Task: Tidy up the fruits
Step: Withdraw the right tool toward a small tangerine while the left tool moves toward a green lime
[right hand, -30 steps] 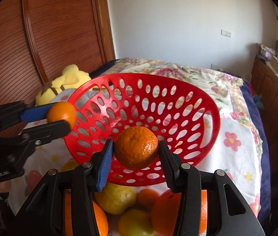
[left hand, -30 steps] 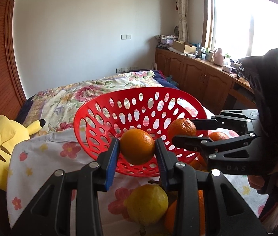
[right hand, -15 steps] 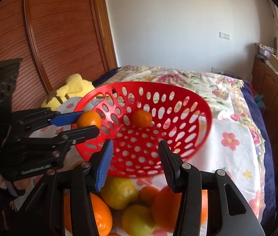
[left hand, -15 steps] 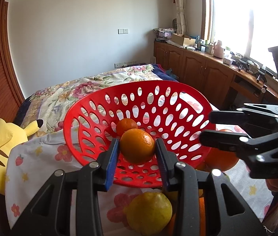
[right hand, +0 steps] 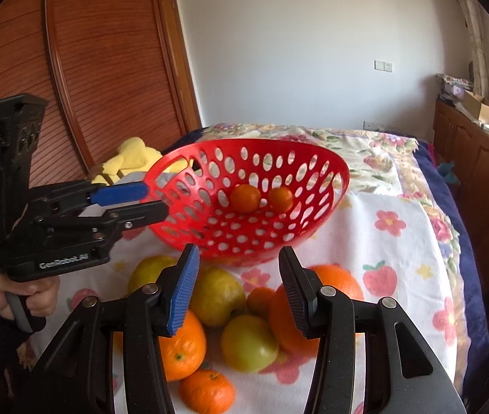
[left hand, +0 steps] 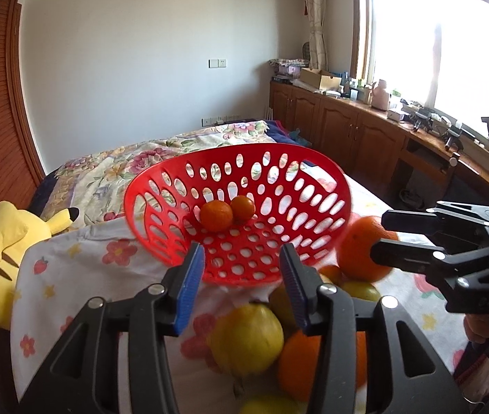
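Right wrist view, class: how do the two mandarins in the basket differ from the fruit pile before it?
The mandarins lie inside the red basket; the fruit pile lies on the flowered cloth. The mandarins are both orange; the fruit pile mixes orange and yellow-green. The fruit pile outnumbers the mandarins. All are round.

Strong daylight comes from the window (left hand: 434, 34), which is overexposed to white. The room is bright. The fisheye lens bends the edges, with dark corners. The near fruit (left hand: 248, 338) looks slightly blurred.
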### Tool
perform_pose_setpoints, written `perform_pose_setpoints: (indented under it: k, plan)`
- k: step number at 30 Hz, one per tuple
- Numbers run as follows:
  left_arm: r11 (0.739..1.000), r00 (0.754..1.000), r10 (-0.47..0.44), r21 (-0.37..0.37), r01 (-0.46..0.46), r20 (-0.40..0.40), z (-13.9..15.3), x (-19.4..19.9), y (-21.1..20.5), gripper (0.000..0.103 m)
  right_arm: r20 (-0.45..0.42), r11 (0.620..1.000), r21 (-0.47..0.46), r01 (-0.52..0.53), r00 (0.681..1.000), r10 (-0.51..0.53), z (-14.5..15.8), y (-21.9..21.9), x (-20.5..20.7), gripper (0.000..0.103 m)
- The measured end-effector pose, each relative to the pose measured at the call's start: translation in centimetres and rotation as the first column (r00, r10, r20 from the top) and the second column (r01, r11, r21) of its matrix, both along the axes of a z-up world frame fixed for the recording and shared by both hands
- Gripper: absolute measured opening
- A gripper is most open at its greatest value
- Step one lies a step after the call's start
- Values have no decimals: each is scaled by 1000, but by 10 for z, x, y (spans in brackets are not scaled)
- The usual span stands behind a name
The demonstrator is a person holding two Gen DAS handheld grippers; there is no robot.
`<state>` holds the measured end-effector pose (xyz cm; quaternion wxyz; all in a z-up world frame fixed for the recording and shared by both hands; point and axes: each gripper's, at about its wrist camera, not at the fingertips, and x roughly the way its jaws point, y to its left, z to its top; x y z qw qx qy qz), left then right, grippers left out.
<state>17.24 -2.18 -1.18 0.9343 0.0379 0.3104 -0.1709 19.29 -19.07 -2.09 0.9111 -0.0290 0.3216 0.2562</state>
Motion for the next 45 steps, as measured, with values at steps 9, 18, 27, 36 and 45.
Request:
perform_pose_setpoints:
  k: [9, 18, 27, 36, 45]
  plan:
    - [1000, 1000, 7, -30, -7, 22, -6, -58, 21, 54, 4, 1000, 16, 24, 1000, -24, -9, -3, -42, 54]
    - [999, 1000, 29, -35, -29, -10, -34, -82, 30, 54, -25, 999, -5, 47, 999, -47, -26, -12, -63, 54]
    - [998, 998, 31, -50, -33, -45, -57, -94, 30, 54, -79, 999, -19, 35, 996, -36, -52, -10, -75, 54]
    - [998, 998, 27, -59, -30, -59, -62, -97, 27, 54, -105, 999, -39, 4, 994, -8, -64, -3, -79, 55]
    - [998, 997, 15, -58, -19, -74, -67, -97, 22, 54, -106, 997, -79, 2, 994, -11, -75, 6, -75, 56]
